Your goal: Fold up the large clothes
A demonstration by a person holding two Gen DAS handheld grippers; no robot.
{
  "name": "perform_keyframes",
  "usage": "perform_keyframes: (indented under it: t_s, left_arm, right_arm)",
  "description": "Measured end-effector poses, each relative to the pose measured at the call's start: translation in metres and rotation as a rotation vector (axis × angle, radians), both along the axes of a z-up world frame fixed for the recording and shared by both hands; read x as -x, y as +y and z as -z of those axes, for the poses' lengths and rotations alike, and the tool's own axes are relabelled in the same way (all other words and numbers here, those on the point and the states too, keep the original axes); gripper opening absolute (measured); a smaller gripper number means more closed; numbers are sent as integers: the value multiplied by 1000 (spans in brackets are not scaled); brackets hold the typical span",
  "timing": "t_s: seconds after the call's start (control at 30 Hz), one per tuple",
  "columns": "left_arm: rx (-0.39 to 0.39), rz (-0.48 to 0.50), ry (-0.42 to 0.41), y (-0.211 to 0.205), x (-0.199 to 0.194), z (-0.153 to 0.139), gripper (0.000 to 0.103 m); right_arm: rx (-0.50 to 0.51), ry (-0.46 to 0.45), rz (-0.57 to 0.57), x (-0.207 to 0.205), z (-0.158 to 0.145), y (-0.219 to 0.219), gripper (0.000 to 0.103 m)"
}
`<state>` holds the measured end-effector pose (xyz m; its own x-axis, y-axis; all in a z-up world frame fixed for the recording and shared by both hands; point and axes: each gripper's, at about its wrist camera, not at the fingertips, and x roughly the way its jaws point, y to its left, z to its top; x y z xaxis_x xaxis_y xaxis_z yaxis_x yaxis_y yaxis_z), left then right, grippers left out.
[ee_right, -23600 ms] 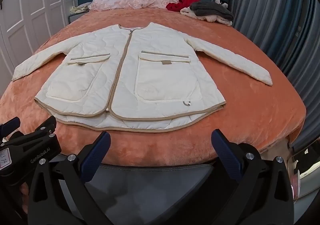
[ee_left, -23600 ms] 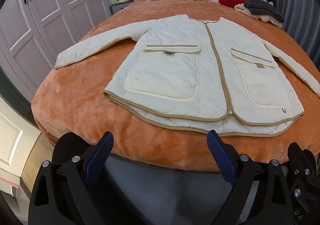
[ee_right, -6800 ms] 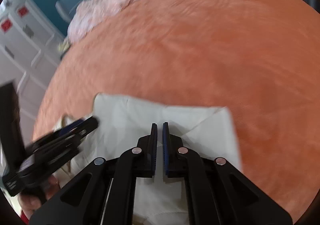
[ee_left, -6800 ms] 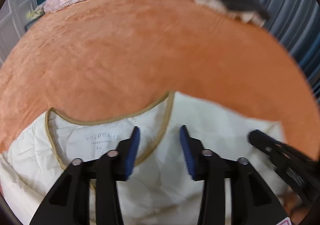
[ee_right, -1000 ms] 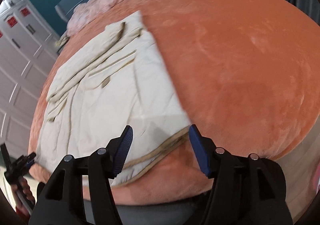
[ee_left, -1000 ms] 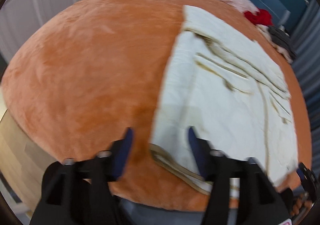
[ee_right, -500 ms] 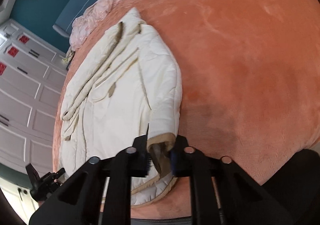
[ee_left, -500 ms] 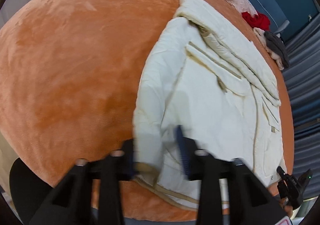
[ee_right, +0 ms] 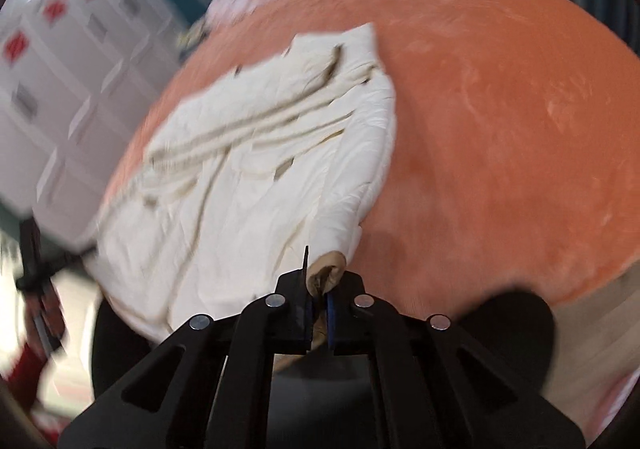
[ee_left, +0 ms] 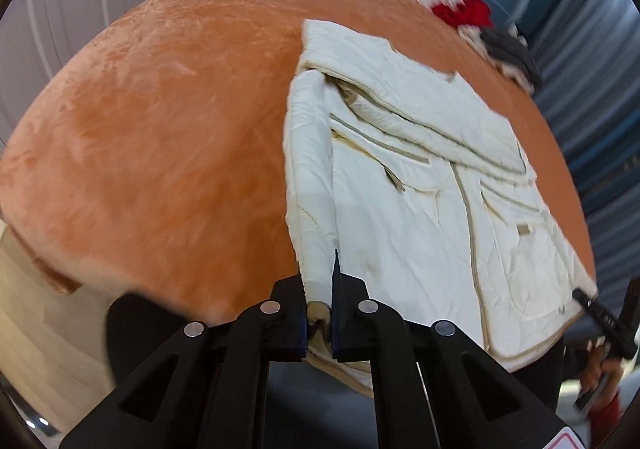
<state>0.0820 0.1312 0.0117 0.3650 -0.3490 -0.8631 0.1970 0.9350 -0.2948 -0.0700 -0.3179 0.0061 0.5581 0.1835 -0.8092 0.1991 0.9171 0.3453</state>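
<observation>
A cream quilted jacket (ee_left: 420, 185) with tan trim lies on the orange bed (ee_left: 160, 129), its sleeves folded across the body. My left gripper (ee_left: 319, 323) is shut on the jacket's left hem corner, which is lifted off the bed. In the right wrist view the same jacket (ee_right: 248, 177) shows, and my right gripper (ee_right: 318, 307) is shut on its right hem corner, lifted and rolled over. The other gripper shows at the right edge of the left wrist view (ee_left: 604, 321).
A pile of pink, red (ee_left: 464, 11) and grey clothes (ee_left: 508, 49) lies at the head of the bed. White wardrobe doors (ee_right: 52, 61) stand on the left, grey curtains (ee_left: 592, 61) on the right. The bed's front edge is just below both grippers.
Both grippers closed on the jacket's hem corners and raised them off the bed. The side edges of the jacket have curled up with them.
</observation>
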Motion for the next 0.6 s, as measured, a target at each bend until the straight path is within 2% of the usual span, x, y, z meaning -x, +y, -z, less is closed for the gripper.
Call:
perform_keyframes:
  t_s: [0.17,0.3,0.4,0.6]
  left_arm:
    - [-72,75,85,29,76,-16,5]
    - [-84,74,115,43,117,-33,5]
    - [-13,33,73,44,109,-54,5]
    - [17,23,-199,20,43,-104,5]
  right_arm:
    - [38,160,-172,69,-15,39,3]
    - [24,197,-201,100,-30,53,3]
    - [19,116,-181,90,-54,52,3]
    - [44,-216,-79,13,-109,27,3]
